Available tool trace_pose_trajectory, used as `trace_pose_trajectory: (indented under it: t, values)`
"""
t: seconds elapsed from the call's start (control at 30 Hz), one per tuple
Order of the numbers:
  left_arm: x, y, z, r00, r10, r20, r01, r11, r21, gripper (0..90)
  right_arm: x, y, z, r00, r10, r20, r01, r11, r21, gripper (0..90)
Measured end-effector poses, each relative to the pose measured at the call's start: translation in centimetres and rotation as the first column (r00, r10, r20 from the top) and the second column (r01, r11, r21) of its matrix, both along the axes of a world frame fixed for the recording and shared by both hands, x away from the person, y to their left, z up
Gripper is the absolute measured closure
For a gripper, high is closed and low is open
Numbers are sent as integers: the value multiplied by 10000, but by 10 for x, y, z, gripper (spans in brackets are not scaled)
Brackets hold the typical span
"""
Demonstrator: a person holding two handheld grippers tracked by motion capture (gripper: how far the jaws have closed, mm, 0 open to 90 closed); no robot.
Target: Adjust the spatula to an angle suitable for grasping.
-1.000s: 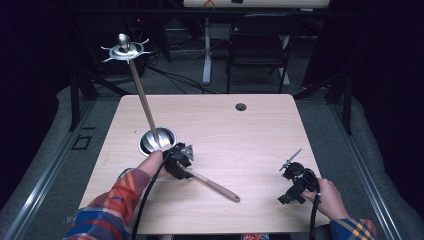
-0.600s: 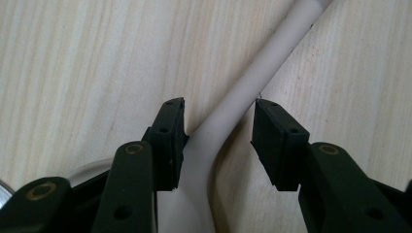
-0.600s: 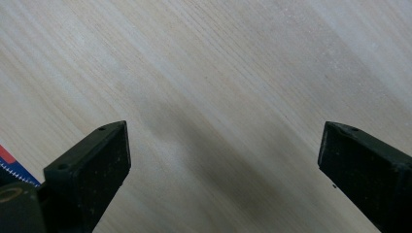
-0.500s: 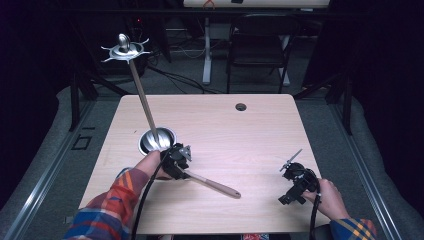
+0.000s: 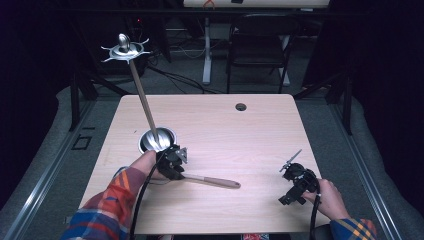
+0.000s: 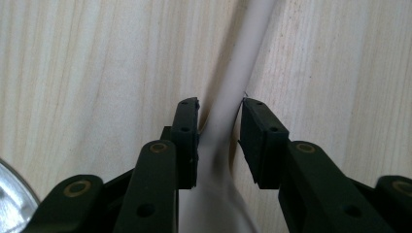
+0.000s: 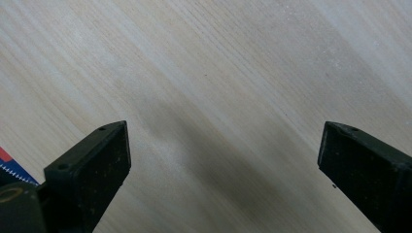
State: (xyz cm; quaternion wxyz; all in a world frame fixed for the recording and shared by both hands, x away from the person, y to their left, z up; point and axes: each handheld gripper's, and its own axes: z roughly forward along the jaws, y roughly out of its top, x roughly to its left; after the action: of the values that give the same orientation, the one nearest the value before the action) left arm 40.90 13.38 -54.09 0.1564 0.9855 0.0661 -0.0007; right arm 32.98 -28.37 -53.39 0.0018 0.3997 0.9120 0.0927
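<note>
A wooden utensil [image 5: 212, 181] lies low over the table [image 5: 240, 140], its pale handle [image 6: 233, 73] pointing right. My left gripper [image 5: 172, 162] is shut on the handle close to the wider end, which is hidden under the jaws. In the left gripper view the gripper [image 6: 218, 116] has one black jaw on each side of the handle. Over bare wood at the front right, my right gripper [image 5: 296, 184] is open. In the right gripper view the gripper [image 7: 223, 145] has wide-apart jaws and nothing between them.
A shiny metal bowl [image 5: 157, 139] sits just behind my left hand. A wooden pole [image 5: 142, 95] leans up from it to a spiked metal disc [image 5: 125, 48]. A small round hole [image 5: 241, 106] marks the table's far side. A chair [image 5: 257, 47] stands beyond.
The far end of the utensil's handle has swung a little away from the front edge, so it lies flatter across the table. My right gripper has stayed where it was.
</note>
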Motion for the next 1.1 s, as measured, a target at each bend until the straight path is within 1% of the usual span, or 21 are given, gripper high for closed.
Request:
trace_pose_trajectory:
  t: [0.07, 0.13, 0.17, 0.2, 0.3, 0.37, 0.4, 0.43, 0.47, 0.5, 0.57, 0.6, 0.67, 0.7, 0.77, 0.83, 0.87, 0.9, 0.93, 1.07, 1.1]
  values:
    - [-1, 2, 1, 10000, -31, -1, 31, 9999, 100, 716, 0, 0, 0, 10000, -6, -25, 6, 10000, 86, 45]
    - [-2, 4, 0, 10000, -57, 29, 57, 9999, 111, 732, 0, 0, 0, 10000, -35, 2, 35, 10000, 50, 46]
    - [-3, 5, 1, 10000, -78, 23, 78, 9999, 132, 738, 0, 0, 1, 10000, 18, -34, -18, 10000, -88, 46]
    - [-4, 6, 1, 9999, -105, -16, 106, 9998, 154, 742, 0, 0, 0, 10000, -15, -37, 15, 10000, -5, 46]
    - [-6, 9, 1, 9998, -122, -125, 124, 9997, 198, 749, 0, 0, 0, 10000, 2, -42, -2, 10000, 3, 46]
    - [-7, 11, 1, 9998, -128, -173, 133, 9996, 263, 749, 1, 0, 0, 9999, 77, -104, -78, 9999, -117, 46]
    - [-8, 12, 1, 9998, -109, -157, 113, 9996, 266, 749, 2, -1, 0, 9996, 182, -211, -185, 9997, -148, 46]
    - [-8, 13, 1, 9998, -110, -141, 114, 9994, 312, 749, 0, 0, -1, 9999, 3, -145, -2, 10000, 66, 46]
    - [-9, 14, 2, 9999, -82, -107, 85, 9993, 361, 749, 0, 0, -2, 9999, -29, -132, 30, 10000, 87, 46]
    - [-11, 15, 2, 10000, -15, 51, 13, 9993, 362, 749, 0, 0, -1, 9999, -2, -153, 3, 10000, 70, 46]
    - [-12, 16, 2, 9999, 104, 63, -106, 9994, 337, 749, 0, 0, -1, 9999, 1, -157, 0, 10000, 61, 46]
    - [-12, 17, 2, 9998, 112, 138, -117, 9994, 339, 749, 1, -1, -1, 9998, 54, -189, -53, 10000, 11, 46]
    - [-13, 19, 1, 9997, 210, 90, -213, 9994, 272, 749, 2, -1, 1, 9995, 172, -272, -177, 9997, -154, 46]
    - [-14, 21, 1, 9995, 293, 125, -296, 9992, 262, 749, 0, 0, -1, 9998, -62, -180, 64, 9999, 118, 46]
    - [-14, 22, 2, 9996, 270, 130, -274, 9991, 322, 750, 0, 0, -1, 9998, -61, -181, 63, 9999, 118, 46]
    - [-15, 24, 1, 9992, 385, 110, -388, 9988, 312, 749, 2, -1, 1, 9994, 194, -288, -199, 9997, -170, 46]
    - [-15, 25, 1, 9988, 480, 131, -484, 9985, 274, 750, 2, -1, 1, 9992, 253, -322, -259, 9994, -214, 46]
    - [-15, 27, 1, 9986, 509, 108, -512, 9982, 309, 750, 2, -1, 1, 9992, 240, -323, -246, 9995, -203, 46]
    - [-16, 28, 1, 9981, 610, 112, -613, 9977, 295, 749, 0, 0, -2, 9999, -86, -148, 88, 9998, 162, 46]
    - [-17, 32, 1, 9943, 1057, 106, -1059, 9941, 241, 749, 0, 0, -2, 9998, -80, -169, 82, 9999, 142, 46]
    - [-18, 33, 1, 9897, 1426, 105, -1428, 9895, 209, 749, 0, 0, -2, 9998, -52, -196, 55, 9999, 110, 46]
